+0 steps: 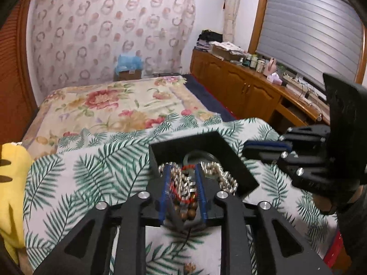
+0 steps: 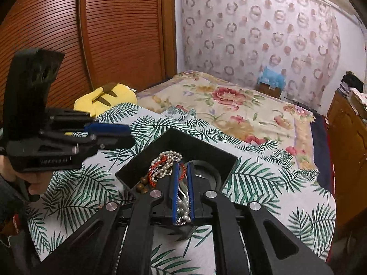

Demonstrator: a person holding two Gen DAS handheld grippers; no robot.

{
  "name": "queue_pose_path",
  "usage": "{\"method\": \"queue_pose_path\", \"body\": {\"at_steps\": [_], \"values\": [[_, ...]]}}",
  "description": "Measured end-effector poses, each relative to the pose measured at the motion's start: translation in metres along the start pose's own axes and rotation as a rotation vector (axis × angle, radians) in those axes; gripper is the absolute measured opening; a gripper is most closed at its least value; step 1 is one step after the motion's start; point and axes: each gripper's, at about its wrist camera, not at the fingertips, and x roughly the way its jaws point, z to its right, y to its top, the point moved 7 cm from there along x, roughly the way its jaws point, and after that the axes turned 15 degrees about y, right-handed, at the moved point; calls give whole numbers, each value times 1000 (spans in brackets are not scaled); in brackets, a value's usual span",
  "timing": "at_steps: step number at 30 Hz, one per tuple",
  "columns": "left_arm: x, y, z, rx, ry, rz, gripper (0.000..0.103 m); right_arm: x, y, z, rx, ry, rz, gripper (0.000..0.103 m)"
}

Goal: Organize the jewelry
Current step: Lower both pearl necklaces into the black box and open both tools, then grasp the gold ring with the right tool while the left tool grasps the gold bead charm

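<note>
A black open box (image 1: pixel 160 147) (image 2: pixel 183 143) sits on the leaf-print cloth and holds a tangle of jewelry. My left gripper (image 1: pixel 182 167) hangs over it, its blue pads apart. Wooden beads (image 1: pixel 188 210), a red cord and a silver chain lie between the pads without being pinched. My right gripper (image 2: pixel 183 163) is shut on a pearl necklace (image 2: pixel 183 210) that runs up between its narrow pads. More pearls (image 2: pixel 165 158) and red cord (image 2: pixel 152 174) lie heaped in the box beside a dark bangle (image 2: pixel 206 171). Each gripper shows in the other's view (image 1: pixel 266 147) (image 2: pixel 110 133).
The leaf-print cloth (image 1: pixel 96 174) covers the near end of a bed with a floral blanket (image 1: pixel 110 105). A yellow plush toy (image 2: pixel 105 96) lies at the left. A wooden cabinet (image 1: pixel 240 84) runs along the right, a slatted wardrobe (image 2: pixel 103 23) along the left. One small beaded piece (image 1: pixel 189 268) lies on the cloth.
</note>
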Motion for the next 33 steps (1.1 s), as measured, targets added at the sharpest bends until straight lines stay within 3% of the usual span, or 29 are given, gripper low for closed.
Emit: {"method": "queue_pose_path", "body": {"at_steps": [10, 17, 20, 23, 25, 29, 31, 33], "values": [[-18, -39, 5, 23, 31, -8, 39, -23, -37, -18, 40, -24, 28, 9], [-30, -62, 8, 34, 32, -15, 42, -47, -79, -32, 82, -49, 37, 9], [-34, -71, 10, 35, 35, -14, 51, -55, -97, -38, 102, -57, 36, 9], [-38, -79, 11, 31, 28, -19, 53, -61, -117, -44, 117, -67, 24, 18], [-39, -83, 11, 30, 26, -19, 68, -63, -131, -48, 129, -64, 7, 19], [-38, -95, 14, 33, 17, -34, 80, -62, -149, -54, 146, -68, -12, 22], [-35, -101, 15, 38, 18, -46, 87, -62, -157, -55, 162, -60, -18, 36], [-32, -107, 14, 44, 26, -63, 89, -59, -166, -58, 166, -62, -34, 37]]}}
